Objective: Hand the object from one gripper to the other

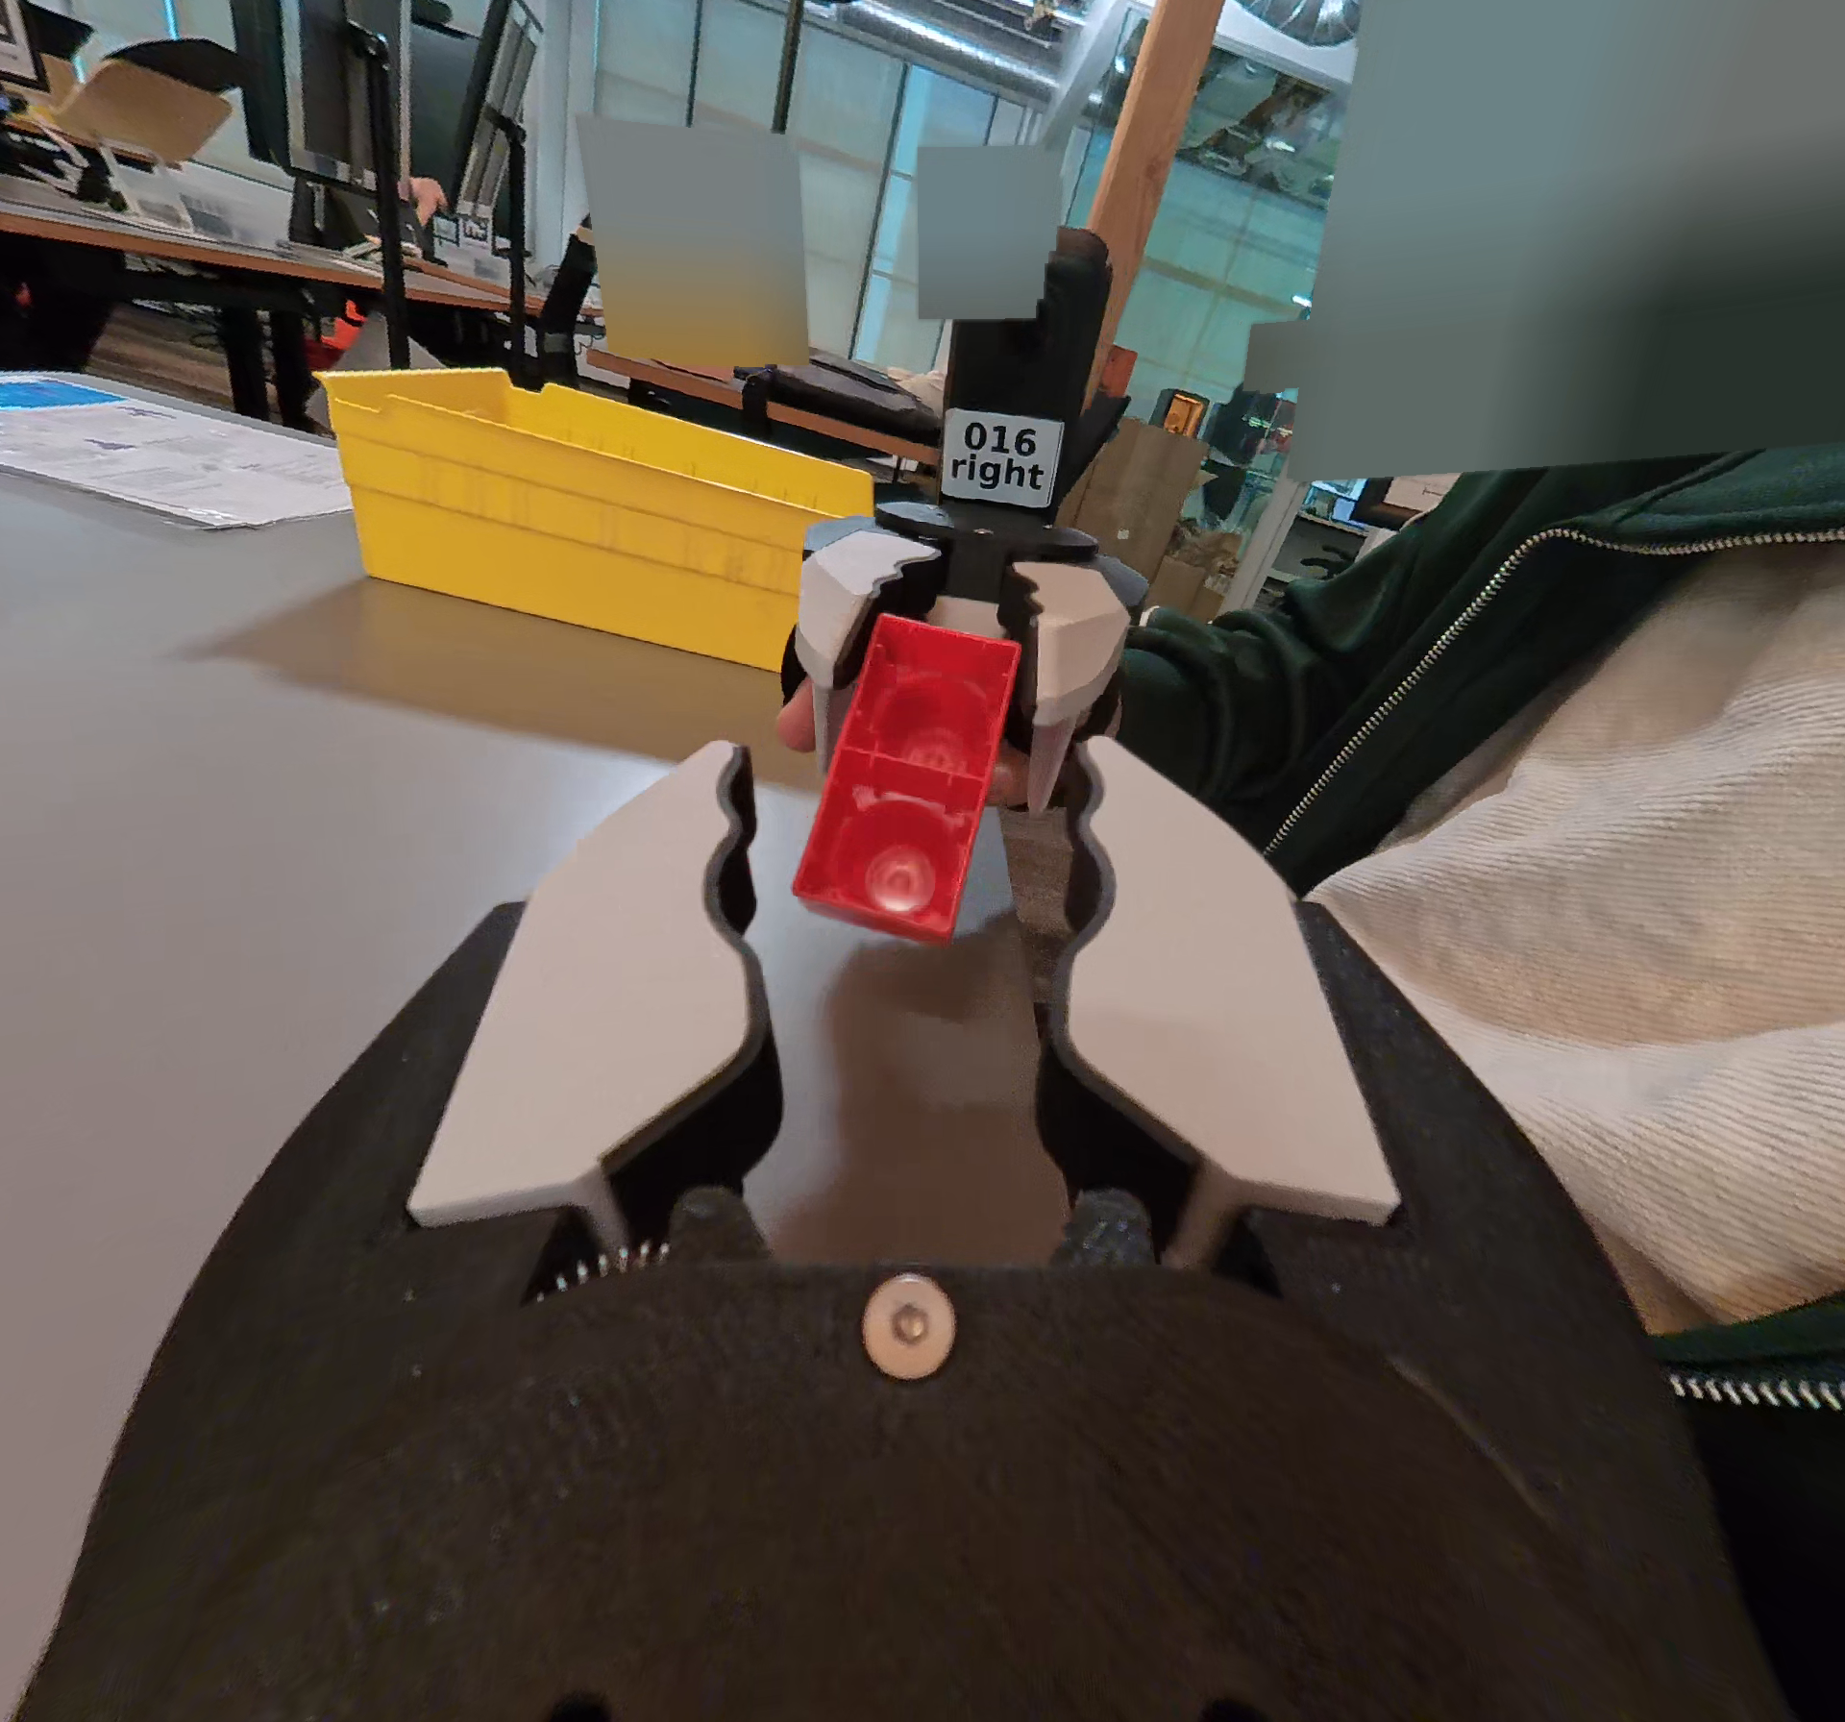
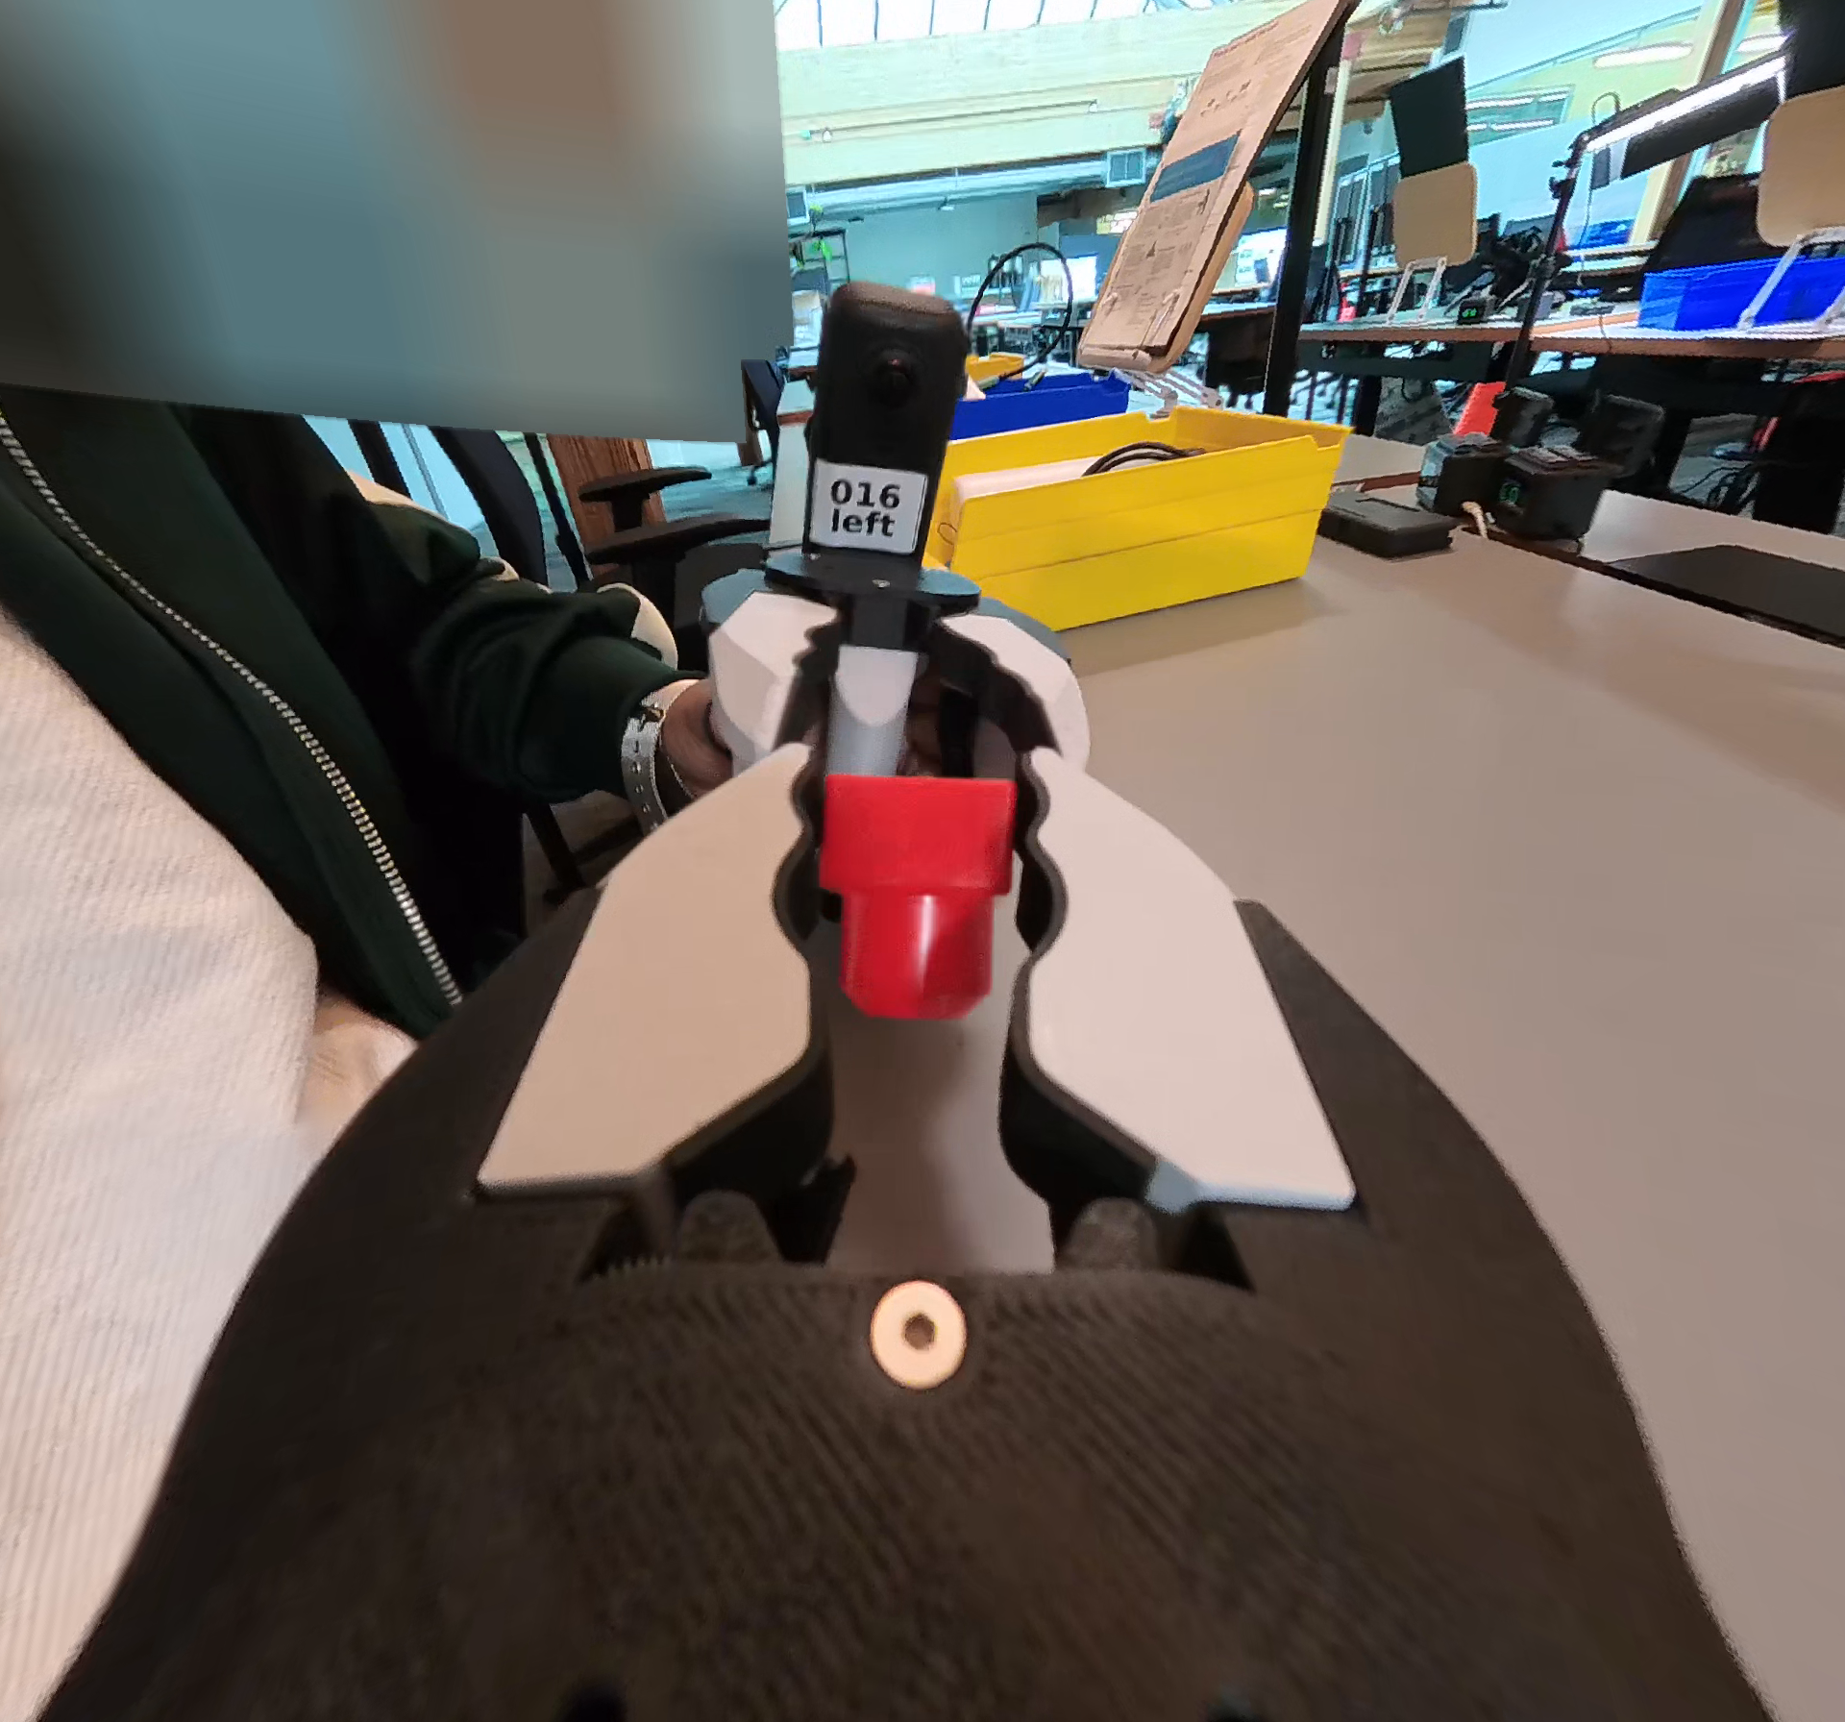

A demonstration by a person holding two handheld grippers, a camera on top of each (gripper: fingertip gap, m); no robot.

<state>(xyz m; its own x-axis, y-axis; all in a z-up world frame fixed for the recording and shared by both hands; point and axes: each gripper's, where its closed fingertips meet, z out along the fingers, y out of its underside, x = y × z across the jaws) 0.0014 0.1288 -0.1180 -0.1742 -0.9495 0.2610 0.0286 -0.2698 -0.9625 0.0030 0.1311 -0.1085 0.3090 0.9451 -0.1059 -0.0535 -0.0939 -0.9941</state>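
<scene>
A red two-stud brick (image 1: 904, 776) is held above the grey table (image 1: 250, 726). My right gripper (image 2: 919, 776) is shut on the brick (image 2: 914, 885), with its studs towards the right camera. In the left wrist view the right gripper (image 1: 938, 716) faces me and grips the brick's far end, its hollow underside showing. My left gripper (image 1: 911, 766) is open. The brick's near end reaches in between the left fingertips (image 1: 719, 776), with a gap on each side. The left gripper (image 2: 899, 726) also shows beyond the brick in the right wrist view.
A yellow bin (image 1: 559, 496) stands on the table behind the grippers; it also shows in the right wrist view (image 2: 1148, 516). Papers (image 1: 150, 456) lie at the far left. Black devices (image 2: 1498, 476) sit at the far right. The person's torso (image 1: 1597, 875) is close beside the grippers. Only a small space, under 4 cm, lies between the two pairs of fingers.
</scene>
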